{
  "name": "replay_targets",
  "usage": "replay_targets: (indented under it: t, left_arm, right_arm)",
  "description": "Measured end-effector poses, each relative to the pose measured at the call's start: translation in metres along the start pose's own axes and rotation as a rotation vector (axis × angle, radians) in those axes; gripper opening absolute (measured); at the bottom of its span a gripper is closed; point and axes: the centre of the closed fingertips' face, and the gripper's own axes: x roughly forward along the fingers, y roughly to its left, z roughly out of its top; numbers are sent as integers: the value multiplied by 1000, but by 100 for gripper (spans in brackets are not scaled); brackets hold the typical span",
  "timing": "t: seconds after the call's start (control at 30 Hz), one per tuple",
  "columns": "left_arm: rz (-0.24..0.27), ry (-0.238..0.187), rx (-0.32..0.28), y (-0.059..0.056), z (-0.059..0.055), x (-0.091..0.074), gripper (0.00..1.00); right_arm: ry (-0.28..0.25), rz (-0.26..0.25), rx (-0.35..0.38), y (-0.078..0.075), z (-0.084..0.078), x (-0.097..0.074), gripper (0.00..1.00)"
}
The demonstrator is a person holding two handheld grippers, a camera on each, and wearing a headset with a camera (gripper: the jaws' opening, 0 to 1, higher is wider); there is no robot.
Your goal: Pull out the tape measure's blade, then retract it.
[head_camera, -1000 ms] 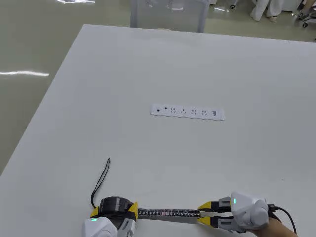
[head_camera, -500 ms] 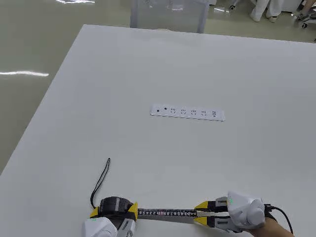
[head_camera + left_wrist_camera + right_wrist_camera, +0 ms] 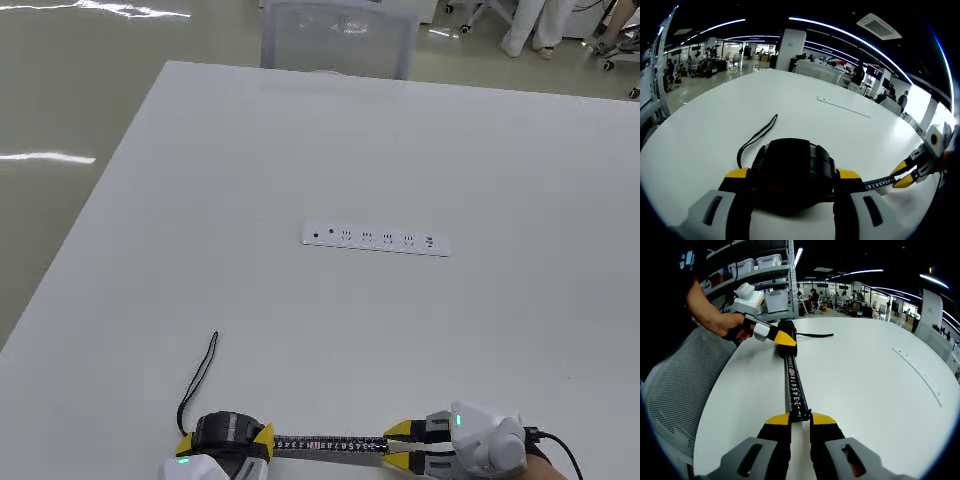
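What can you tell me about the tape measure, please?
The tape measure has a black, seemingly rubber-clad case resting on the white table near its close edge, clamped by the left gripper. A thin black wrist strap trails from it. Its numbered blade is partly pulled out, its end pinched by the right gripper.

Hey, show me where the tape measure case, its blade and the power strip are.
tape measure case (image 3: 792,172): left gripper view, top of the black housing.
blade (image 3: 794,390): right gripper view, numbered face mid-length.
power strip (image 3: 376,240): head view, middle of its white body.
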Motion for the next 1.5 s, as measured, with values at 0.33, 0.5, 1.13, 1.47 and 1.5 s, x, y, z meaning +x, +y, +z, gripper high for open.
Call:
replay_targets:
  t: [0.33, 0.5, 1.13, 1.47, 1.5]
  left_arm:
    - [-1, 1, 0, 0, 0, 0, 63]
    - [-3, 1, -2, 1, -1, 0, 63]
    - [-6, 2, -11, 1, 0, 0, 63]
    - [-2, 4, 1, -1, 1, -1, 63]
    - [-2, 3, 4, 0, 0, 0, 63]
  right_arm:
    - [-3, 5, -4, 1, 2, 4, 12]
    - [-1, 9, -6, 2, 2, 6, 12]
    - [-3, 8, -2, 2, 7, 11, 12]
    - [-8, 8, -2, 0, 9, 14, 12]
    - [-8, 8, -2, 0, 9, 14, 12]
